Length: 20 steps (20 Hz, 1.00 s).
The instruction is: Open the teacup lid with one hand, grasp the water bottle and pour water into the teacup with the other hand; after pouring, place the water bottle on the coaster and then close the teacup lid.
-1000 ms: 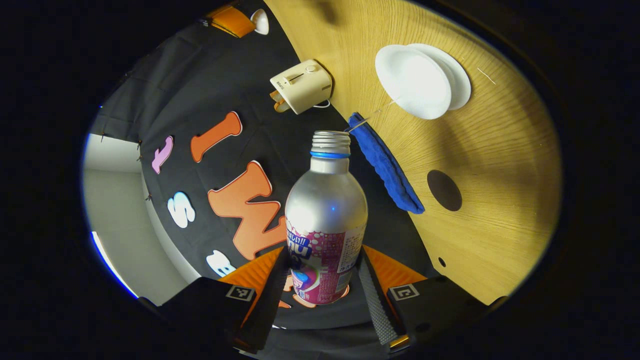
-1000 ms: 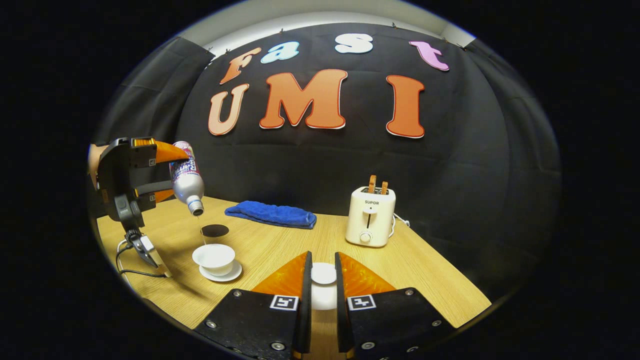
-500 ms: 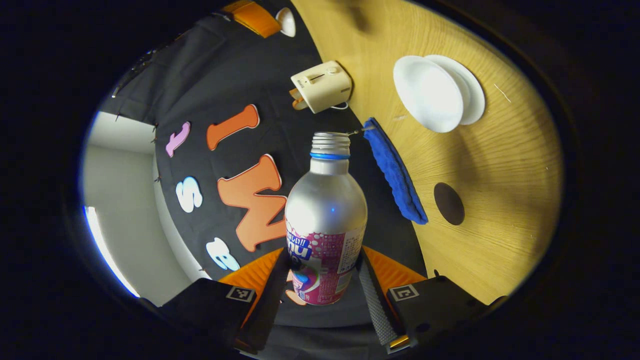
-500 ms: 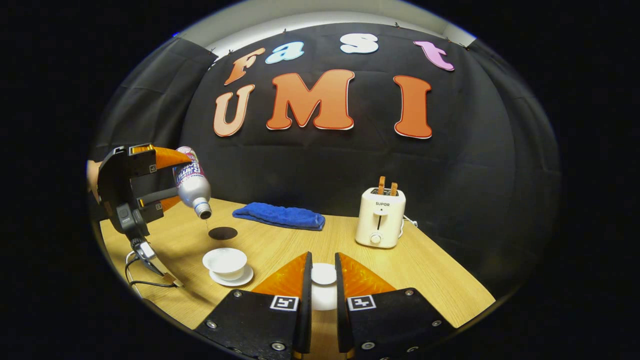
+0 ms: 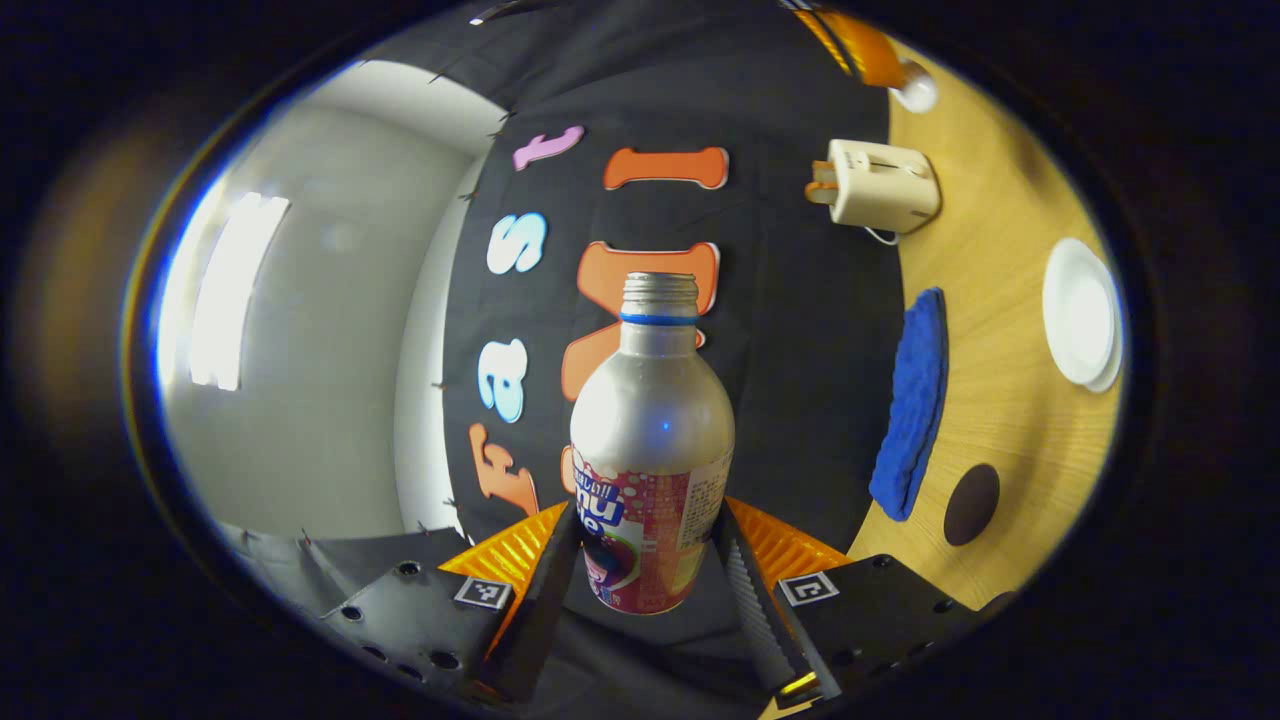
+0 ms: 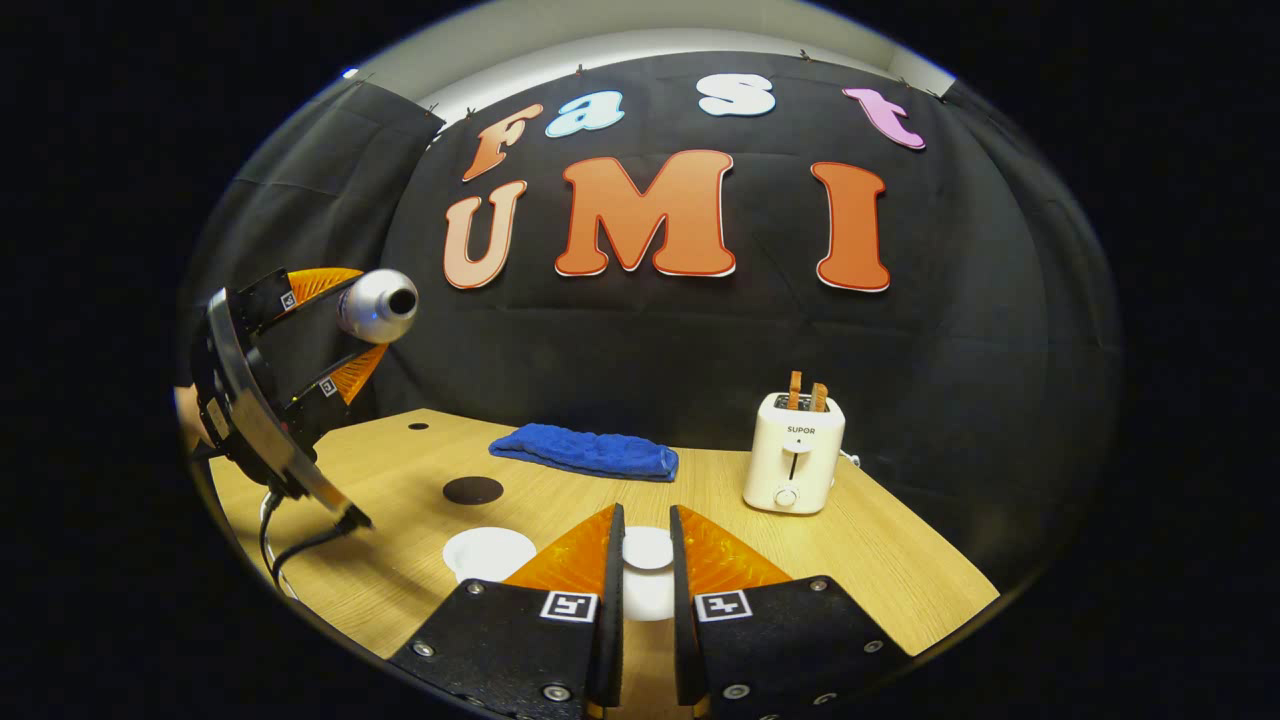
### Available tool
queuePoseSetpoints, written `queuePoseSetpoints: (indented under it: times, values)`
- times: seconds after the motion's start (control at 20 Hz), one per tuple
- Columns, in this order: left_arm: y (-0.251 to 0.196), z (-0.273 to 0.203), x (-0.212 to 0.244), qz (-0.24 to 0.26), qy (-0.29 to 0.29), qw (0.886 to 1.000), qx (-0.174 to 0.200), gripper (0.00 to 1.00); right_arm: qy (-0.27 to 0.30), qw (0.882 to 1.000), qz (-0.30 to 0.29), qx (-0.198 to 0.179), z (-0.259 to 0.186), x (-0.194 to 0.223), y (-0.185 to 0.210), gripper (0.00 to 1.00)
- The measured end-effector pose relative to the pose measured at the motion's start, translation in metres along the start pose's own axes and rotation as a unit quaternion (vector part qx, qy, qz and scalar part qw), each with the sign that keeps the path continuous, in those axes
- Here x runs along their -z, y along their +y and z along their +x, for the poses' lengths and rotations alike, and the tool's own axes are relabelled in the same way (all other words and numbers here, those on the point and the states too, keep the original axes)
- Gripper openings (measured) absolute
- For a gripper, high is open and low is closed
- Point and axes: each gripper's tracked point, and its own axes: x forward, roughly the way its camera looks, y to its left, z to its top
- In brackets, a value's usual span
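While the water bottle [image 5: 651,440] is clamped at its labelled body between the left tongs [image 5: 648,560] and held level above the counter [image 6: 880,560], mouth uncapped and no stream visible, the pouring step is judged finished. The teacup [image 6: 488,552] stands uncovered near the dark round coaster [image 6: 473,490], which carries nothing. The teacup lid [image 6: 647,548] is pinched between the right tongs [image 6: 641,590], well clear of the cup. Setting the bottle on the coaster and closing the cup are left.
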Motion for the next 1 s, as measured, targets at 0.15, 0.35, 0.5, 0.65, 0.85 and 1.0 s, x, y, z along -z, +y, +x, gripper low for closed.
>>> queuePoseSetpoints:
  times: [0.15,0.35,0.5,0.65,0.85,1.0]
  values:
    - [0.025,0.004,0.017,-0.116,0.034,0.991,-0.050,0.81,-0.003,1.000,-0.002,-0.010,0.003,-0.008,0.014,0.22]
    - [0.021,0.018,0.038,-0.284,0.089,0.952,-0.066,0.81,-0.014,1.000,-0.007,-0.026,0.005,-0.023,0.035,0.22]
    - [-0.004,0.035,0.041,-0.416,0.117,0.901,-0.030,0.82,-0.020,0.999,-0.012,-0.037,0.005,-0.030,0.049,0.22]
    - [-0.034,0.048,0.047,-0.504,0.148,0.851,0.013,0.82,-0.020,0.998,-0.011,-0.050,0.007,-0.032,0.063,0.22]
    - [-0.076,0.060,0.056,-0.587,0.187,0.786,0.056,0.77,-0.016,0.998,-0.017,-0.054,0.013,-0.030,0.074,0.22]
    - [-0.108,0.063,0.071,-0.626,0.215,0.745,0.081,0.81,-0.010,0.998,-0.019,-0.063,0.018,-0.026,0.083,0.22]
